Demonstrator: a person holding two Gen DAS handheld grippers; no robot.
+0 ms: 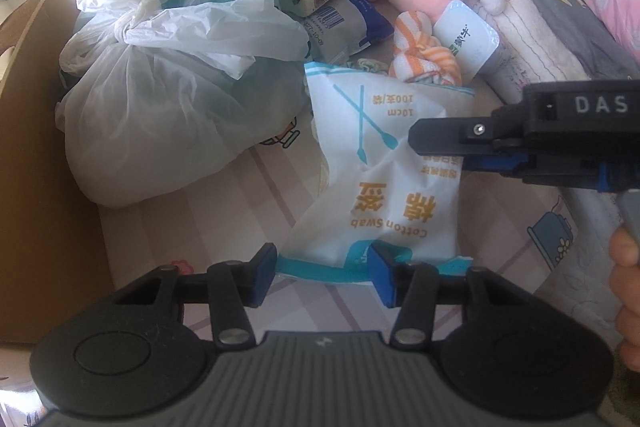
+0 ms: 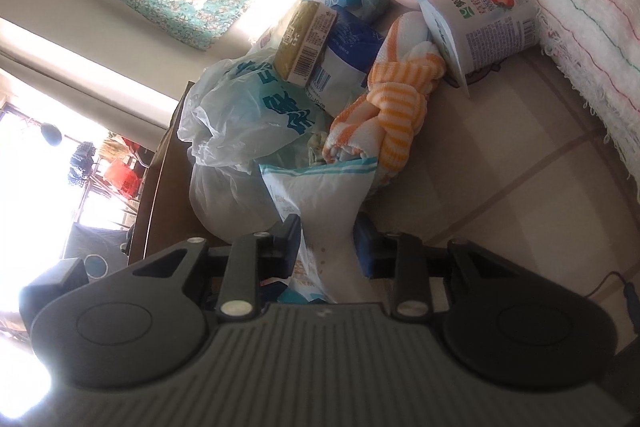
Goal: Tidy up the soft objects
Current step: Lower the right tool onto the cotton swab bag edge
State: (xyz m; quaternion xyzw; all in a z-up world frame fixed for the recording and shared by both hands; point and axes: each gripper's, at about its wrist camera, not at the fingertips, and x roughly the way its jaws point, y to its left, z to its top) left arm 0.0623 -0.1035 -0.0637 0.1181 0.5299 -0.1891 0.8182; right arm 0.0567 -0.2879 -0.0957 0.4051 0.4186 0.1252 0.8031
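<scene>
Two claws at cotton swab bag (image 1: pixel 380 163), right claw (image 2: pixel 328 247) pinching it, left claw (image 1: pixel 322 275) tilted steeply down.

Bare sheet (image 1: pixel 192 227) lies open between the knotted plastic bag (image 1: pixel 160 99) and cotton-swab packet (image 1: pixel 380 167).

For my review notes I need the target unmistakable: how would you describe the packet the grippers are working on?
On the striped bedsheet, just right of the knotted translucent plastic bag and below the orange-striped cloth, lies a flat white cotton swab packet. The right gripper pinches its side. Unlike its neighbours, it has a teal edge, crossed-swab drawing and "Cotton Swab" lettering.
</scene>
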